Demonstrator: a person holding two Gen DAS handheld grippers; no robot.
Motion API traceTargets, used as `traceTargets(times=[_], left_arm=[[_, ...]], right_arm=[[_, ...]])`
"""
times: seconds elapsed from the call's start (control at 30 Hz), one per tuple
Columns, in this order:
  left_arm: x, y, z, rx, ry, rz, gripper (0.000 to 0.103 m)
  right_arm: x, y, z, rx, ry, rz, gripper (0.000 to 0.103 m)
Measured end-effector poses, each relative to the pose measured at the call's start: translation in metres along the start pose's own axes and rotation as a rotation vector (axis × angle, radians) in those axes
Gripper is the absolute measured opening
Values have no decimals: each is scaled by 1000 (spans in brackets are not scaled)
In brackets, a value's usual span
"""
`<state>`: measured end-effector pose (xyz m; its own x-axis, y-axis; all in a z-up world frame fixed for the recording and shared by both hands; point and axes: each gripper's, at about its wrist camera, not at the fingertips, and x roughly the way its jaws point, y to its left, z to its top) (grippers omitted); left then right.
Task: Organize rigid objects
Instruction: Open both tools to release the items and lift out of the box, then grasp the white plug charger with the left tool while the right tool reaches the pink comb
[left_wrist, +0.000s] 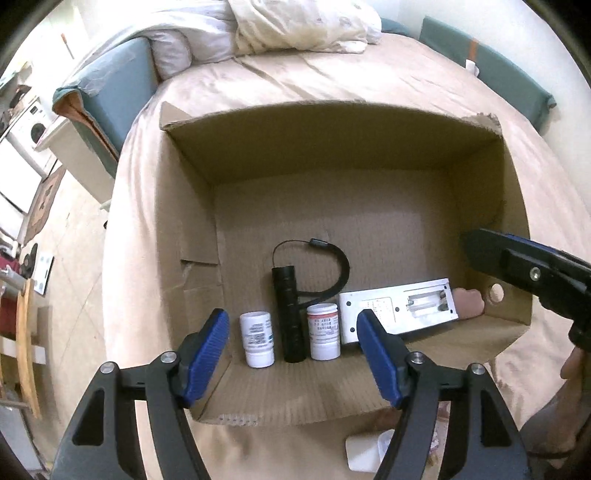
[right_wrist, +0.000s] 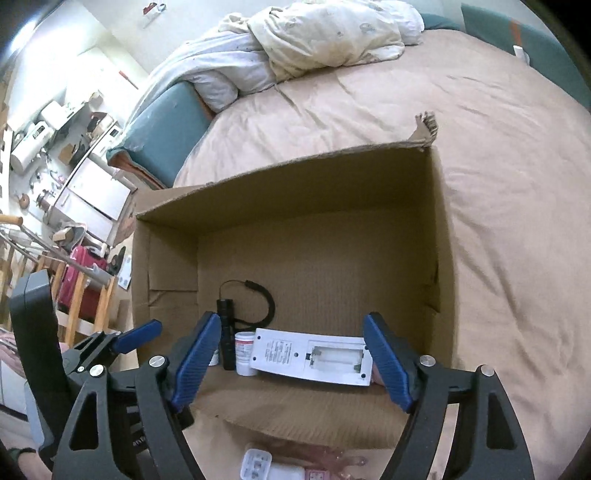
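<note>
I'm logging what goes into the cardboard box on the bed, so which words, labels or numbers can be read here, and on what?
None can be read for certain.
White pill bottle with blue-printed label: print too small.
White pill bottle with red-banded label: digits blurred.
White flat device with open battery bay: rows of print, too small.
Black cylindrical flashlight: no text visible.

No text fully legible. Red-banded white bottle carried dark digit rows, upside down, possibly dates; not readable with certainty. Plain white bottle bore label with small print lines, too blurred. White flat device showed fine print block beside open battery bay; unreadable. White adapter on bedsheet had marks, illegible.
</note>
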<state>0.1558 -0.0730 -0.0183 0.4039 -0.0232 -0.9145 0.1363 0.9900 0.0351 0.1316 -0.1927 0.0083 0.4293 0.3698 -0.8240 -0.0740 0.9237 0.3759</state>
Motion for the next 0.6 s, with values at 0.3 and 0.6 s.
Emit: traceTargets(times=[0.3, 0.6], left_arm=[[-25, 12, -9, -36, 3, -1, 69], [-46, 31, -43, -114, -1, -24, 69]], right_arm=[[-19, -5, -8, 28, 12, 30, 84], [-32, -3, -43, 15, 76, 29, 84]])
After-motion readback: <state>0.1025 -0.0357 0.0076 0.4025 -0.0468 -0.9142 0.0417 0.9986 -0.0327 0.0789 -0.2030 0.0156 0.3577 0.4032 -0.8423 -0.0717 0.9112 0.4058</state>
